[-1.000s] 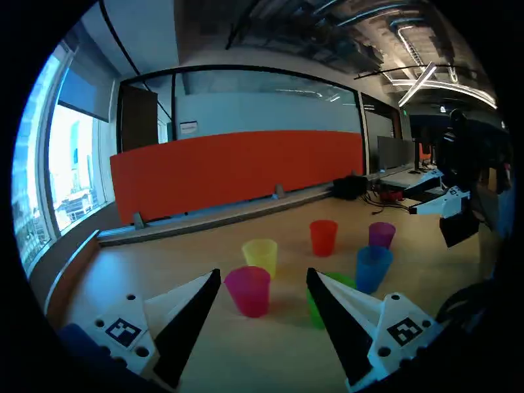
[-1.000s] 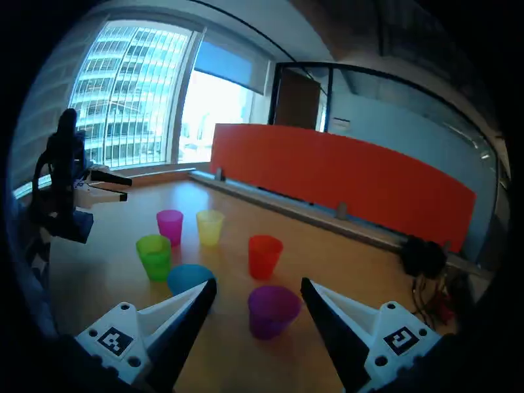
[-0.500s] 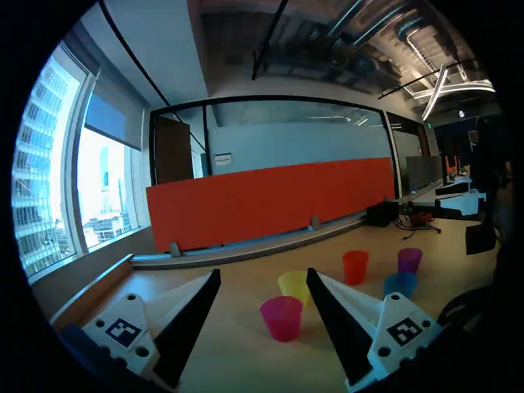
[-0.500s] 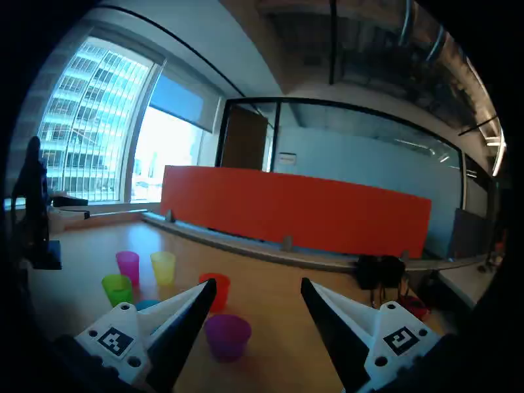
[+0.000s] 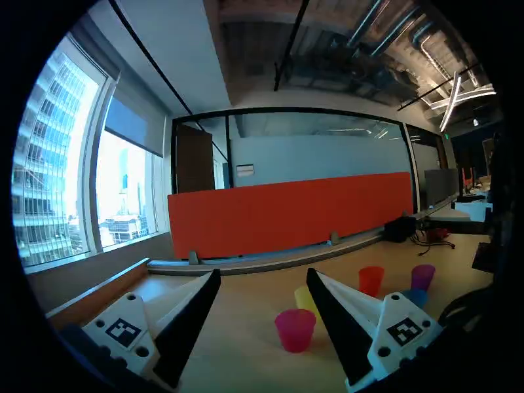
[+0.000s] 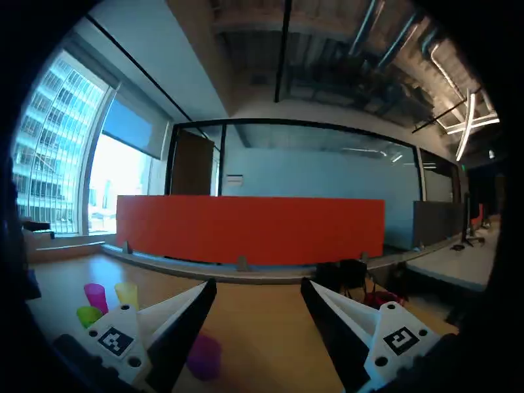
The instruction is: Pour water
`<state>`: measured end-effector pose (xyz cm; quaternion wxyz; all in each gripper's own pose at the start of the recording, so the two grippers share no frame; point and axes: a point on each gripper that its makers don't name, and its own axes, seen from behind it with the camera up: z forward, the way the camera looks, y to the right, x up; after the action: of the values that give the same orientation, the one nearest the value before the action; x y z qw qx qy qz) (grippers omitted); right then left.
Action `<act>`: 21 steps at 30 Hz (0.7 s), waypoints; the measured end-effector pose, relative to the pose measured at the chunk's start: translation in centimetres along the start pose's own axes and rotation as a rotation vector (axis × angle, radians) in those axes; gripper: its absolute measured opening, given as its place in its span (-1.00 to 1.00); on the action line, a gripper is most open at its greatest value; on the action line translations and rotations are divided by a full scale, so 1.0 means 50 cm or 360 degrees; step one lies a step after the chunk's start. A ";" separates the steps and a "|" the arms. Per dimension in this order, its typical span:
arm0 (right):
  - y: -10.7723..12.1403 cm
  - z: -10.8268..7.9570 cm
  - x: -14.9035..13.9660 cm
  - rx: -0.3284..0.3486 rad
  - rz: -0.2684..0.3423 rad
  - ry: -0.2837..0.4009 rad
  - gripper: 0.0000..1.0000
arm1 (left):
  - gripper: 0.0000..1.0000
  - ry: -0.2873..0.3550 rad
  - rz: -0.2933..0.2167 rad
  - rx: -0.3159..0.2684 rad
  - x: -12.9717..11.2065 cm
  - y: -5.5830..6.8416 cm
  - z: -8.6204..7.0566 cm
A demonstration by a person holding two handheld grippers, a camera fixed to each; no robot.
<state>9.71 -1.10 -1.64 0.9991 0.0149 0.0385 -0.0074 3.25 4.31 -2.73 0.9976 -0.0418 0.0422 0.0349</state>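
Note:
Several coloured plastic cups stand upright on a wooden table [image 5: 249, 308]. In the left gripper view the pink cup [image 5: 295, 329] is nearest, just inside my right finger. The yellow cup [image 5: 303, 298] is partly hidden behind that finger. Farther off are the red cup [image 5: 371, 280], the purple cup [image 5: 422, 276] and the blue cup [image 5: 412, 298]. My left gripper [image 5: 262, 271] is open and holds nothing. In the right gripper view the pink cup [image 6: 96, 297], yellow cup [image 6: 126, 293] and green cup [image 6: 88, 316] sit at lower left. The purple cup [image 6: 204, 357] peeks out beside the left finger. My right gripper [image 6: 257, 281] is open and holds nothing.
A long orange partition [image 5: 295, 213] runs along the table's far edge, with a metal rail at its foot. Dark cables and a bag [image 5: 399, 229] lie at the far right of the table. Large windows [image 5: 52, 183] fill the left side.
Both views have tilted upward, so the cups have slid toward the bottom of each picture and more ceiling shows. Both grippers stay open and hold nothing.

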 end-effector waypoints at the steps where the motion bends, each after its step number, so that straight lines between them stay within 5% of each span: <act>1: 0.003 -0.001 -0.003 -0.0015 0.0004 -0.0005 1.00 | 0.94 -0.0001 -0.0003 0.0013 -0.002 -0.003 0.000; 21: 0.006 -0.028 -0.034 -0.0056 -0.0012 -0.0041 1.00 | 0.95 -0.0030 -0.0024 0.0119 -0.074 -0.027 0.010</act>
<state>7.89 -0.74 -2.88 0.9996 -0.0029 0.0259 -0.0106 -0.26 2.77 -1.78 0.9991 -0.0044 0.0338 0.0260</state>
